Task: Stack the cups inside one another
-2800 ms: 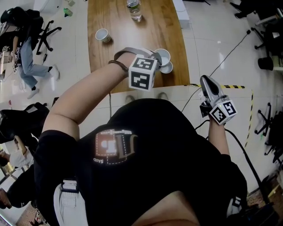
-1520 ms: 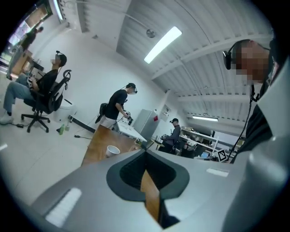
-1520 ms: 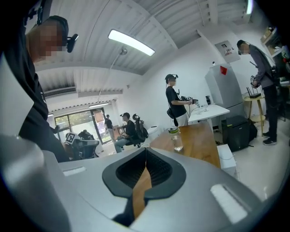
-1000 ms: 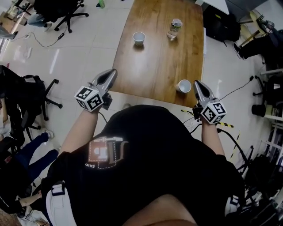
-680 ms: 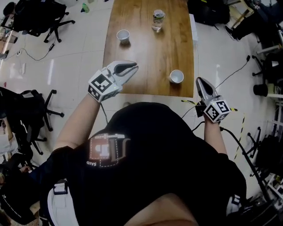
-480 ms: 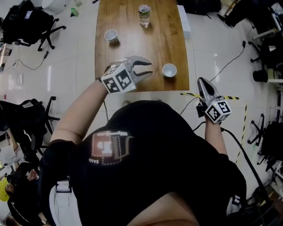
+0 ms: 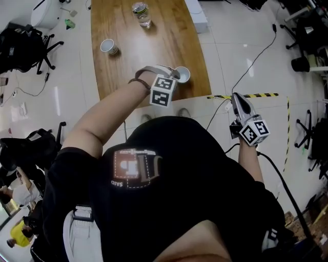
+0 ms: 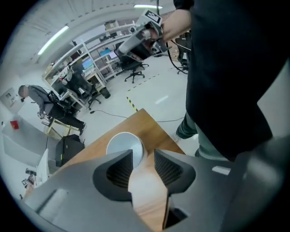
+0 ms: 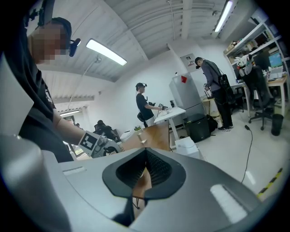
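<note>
A white paper cup (image 7: 182,74) stands open side up near the front right corner of the wooden table (image 7: 154,46). My left gripper (image 7: 172,75) points steeply down just beside it. In the left gripper view the cup (image 8: 122,144) shows past the left fingertip. The left gripper (image 8: 142,156) has just been opening its jaws, and only bare wood lies between them. A second paper cup (image 7: 108,46) stands at the table's far left. My right gripper (image 7: 237,98) hangs over the floor right of the table, and in its own view the right gripper (image 9: 145,152) is shut on nothing.
A clear glass (image 7: 141,14) stands at the far end of the table. A white box (image 7: 197,14) lies on the floor beside the table's right edge. Yellow-black tape (image 7: 246,95) and cables cross the floor by my right gripper. Office chairs (image 7: 31,46) stand at the left.
My left gripper swung from the table's left side across to the cup at the front right corner, rolled over, pointed down and opened. My right gripper stayed shut off the table's right side.
</note>
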### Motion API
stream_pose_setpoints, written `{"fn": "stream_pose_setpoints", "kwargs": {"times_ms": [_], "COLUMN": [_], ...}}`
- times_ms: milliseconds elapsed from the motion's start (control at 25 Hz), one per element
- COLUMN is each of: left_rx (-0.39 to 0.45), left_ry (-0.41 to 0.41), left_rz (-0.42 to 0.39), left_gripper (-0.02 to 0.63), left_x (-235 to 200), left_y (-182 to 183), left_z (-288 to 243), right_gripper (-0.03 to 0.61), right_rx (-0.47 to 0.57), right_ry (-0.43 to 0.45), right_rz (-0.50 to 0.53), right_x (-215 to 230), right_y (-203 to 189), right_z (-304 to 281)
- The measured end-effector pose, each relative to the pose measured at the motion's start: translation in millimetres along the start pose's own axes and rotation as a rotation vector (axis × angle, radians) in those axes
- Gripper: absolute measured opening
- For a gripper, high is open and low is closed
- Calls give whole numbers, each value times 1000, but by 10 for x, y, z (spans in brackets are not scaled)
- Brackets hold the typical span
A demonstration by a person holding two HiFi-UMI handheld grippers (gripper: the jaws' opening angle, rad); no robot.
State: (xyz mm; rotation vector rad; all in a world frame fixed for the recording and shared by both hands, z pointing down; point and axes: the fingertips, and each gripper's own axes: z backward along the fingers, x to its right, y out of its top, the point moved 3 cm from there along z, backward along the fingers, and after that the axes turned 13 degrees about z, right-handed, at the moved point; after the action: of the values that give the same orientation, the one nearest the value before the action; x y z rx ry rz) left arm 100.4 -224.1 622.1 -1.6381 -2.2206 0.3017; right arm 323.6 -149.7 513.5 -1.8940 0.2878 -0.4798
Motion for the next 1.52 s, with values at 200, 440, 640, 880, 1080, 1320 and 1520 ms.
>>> {"fn": "stream_pose_setpoints", "kwargs": {"times_ms": [200,440,640,880,1080,1320,1520], "left_rx": [-80,-47,23,-46,-145,-201,-196], "left_ry": [14,18,82,241,328,327,294], "left_rz": [11,77,226,419,533,580,642], "left_gripper": [108,18,17,17,18,18,40], "left_x": [-45,-77,-361,-808,-1100,-1350,-1451], "left_y": [-45,-39,-317,-1441,-2380,-2902,-3078], "left_z": [-239,-160,510,1507,1963,1902,1625], "right_gripper": [14,15,14,15,14,15,15], "right_rx": [-16,-23,-26,-8,-24,-59,-86], "right_ry": [-3,23,72,140,164,145,126], "right_rz": [-6,4,32,76,98,114,119], "right_x": [58,25,-106,-350,-536,-656,-715], "right_y": [-65,-36,100,335,424,439,463], "right_z": [35,-93,-379,-820,-1017,-1056,-1020]}}
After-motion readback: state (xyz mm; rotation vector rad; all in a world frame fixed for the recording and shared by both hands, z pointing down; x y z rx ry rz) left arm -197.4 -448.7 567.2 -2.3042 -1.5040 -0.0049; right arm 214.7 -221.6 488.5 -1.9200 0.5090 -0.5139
